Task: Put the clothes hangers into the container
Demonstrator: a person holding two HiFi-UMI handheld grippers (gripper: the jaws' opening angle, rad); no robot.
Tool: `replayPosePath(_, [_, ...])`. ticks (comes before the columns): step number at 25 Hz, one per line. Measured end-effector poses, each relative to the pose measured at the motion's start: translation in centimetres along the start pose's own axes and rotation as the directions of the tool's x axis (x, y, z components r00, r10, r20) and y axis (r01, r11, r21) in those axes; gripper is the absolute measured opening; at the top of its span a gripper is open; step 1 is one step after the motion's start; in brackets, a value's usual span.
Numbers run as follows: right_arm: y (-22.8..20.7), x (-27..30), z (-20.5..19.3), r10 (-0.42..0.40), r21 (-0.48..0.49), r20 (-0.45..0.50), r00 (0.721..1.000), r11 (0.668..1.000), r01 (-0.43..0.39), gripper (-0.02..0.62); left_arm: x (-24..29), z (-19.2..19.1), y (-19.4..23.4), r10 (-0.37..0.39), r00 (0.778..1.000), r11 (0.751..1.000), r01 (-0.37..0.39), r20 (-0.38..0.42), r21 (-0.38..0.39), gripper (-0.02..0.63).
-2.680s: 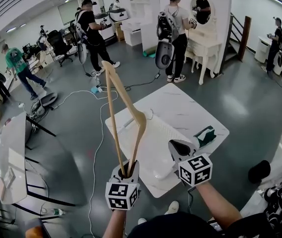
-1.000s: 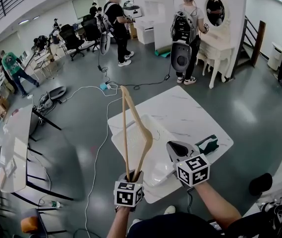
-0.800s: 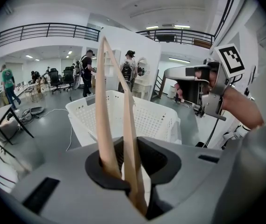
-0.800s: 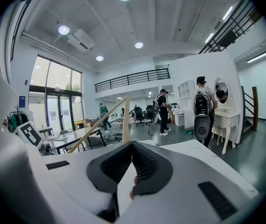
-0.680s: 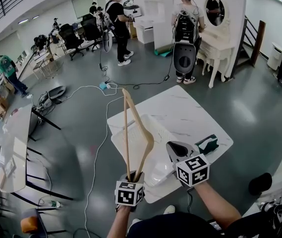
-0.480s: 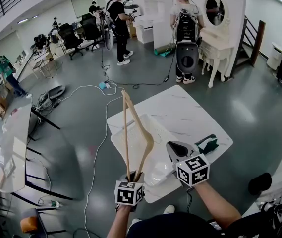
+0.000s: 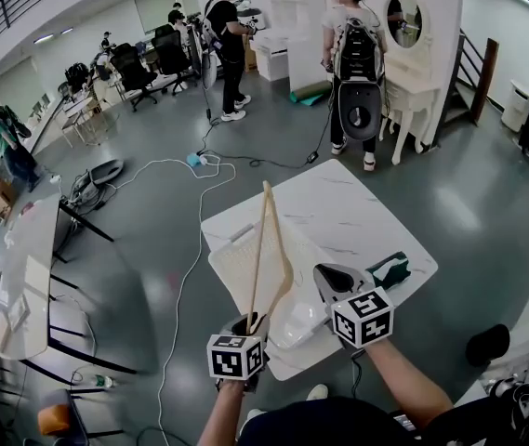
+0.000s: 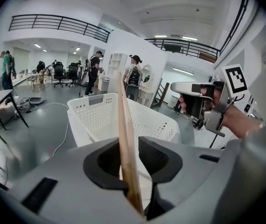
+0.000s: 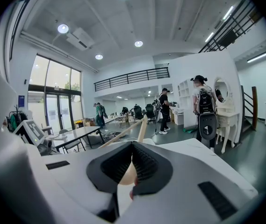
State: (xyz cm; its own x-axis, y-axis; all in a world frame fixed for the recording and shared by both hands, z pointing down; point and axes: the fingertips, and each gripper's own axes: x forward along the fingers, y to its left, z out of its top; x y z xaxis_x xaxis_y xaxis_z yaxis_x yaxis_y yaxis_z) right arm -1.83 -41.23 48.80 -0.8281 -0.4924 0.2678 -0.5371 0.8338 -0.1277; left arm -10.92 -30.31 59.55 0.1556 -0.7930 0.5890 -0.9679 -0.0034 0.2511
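Pale wooden clothes hanger [image 8: 125, 134] stands near-upright between the left gripper [image 8: 129, 148] jaws, in front of the white perforated plastic basket [image 8: 95, 113]. We see those jaws just opening, pads loose. Right gripper [image 7: 331, 282] closed, empty.

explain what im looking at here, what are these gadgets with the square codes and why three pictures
There is no robot: a person holds a hand-operated gripper in each hand. The head view looks down from a camera on their head. The other two cameras ride on the grippers, looking along their fingers. On the white table are a white basket and something green. The left gripper has a wooden hanger between its fingers, which have just been opening. The right gripper seems to pinch the basket's rim.
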Motion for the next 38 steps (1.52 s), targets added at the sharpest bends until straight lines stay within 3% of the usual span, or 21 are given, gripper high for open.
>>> replayPosePath(5, [0.2,0.1,-0.1,0.004,-0.003,-0.001,1.0,1.0,-0.004,0.018,0.1,1.8,-0.3,-0.018,0.998,1.0,0.019,0.056,-0.017,0.087])
replayPosePath(9, [-0.1,0.0,-0.4,0.002,-0.002,-0.002,1.0,1.0,-0.002,0.018,1.1,0.6,-0.7,-0.001,1.0,1.0,0.001,0.021,0.014,0.083])
replayPosePath(18, [-0.8,-0.6,-1.0,-0.012,0.01,-0.009,1.0,1.0,0.013,0.018,1.5,-0.2,-1.9,-0.045,0.999,0.999,0.046,0.023,-0.029,0.084])
replayPosePath(27, [-0.8,-0.2,-1.2,-0.01,0.022,-0.012,1.0,1.0,0.01,0.018,0.7,1.5,-2.6,-0.1,0.989,0.992,0.108,0.111,-0.064,0.11])
replayPosePath(38, [0.2,-0.3,-0.6,-0.017,0.021,-0.007,1.0,1.0,0.018,0.018,-0.8,2.3,-1.5,-0.084,0.988,0.994,0.092,0.132,-0.059,0.11])
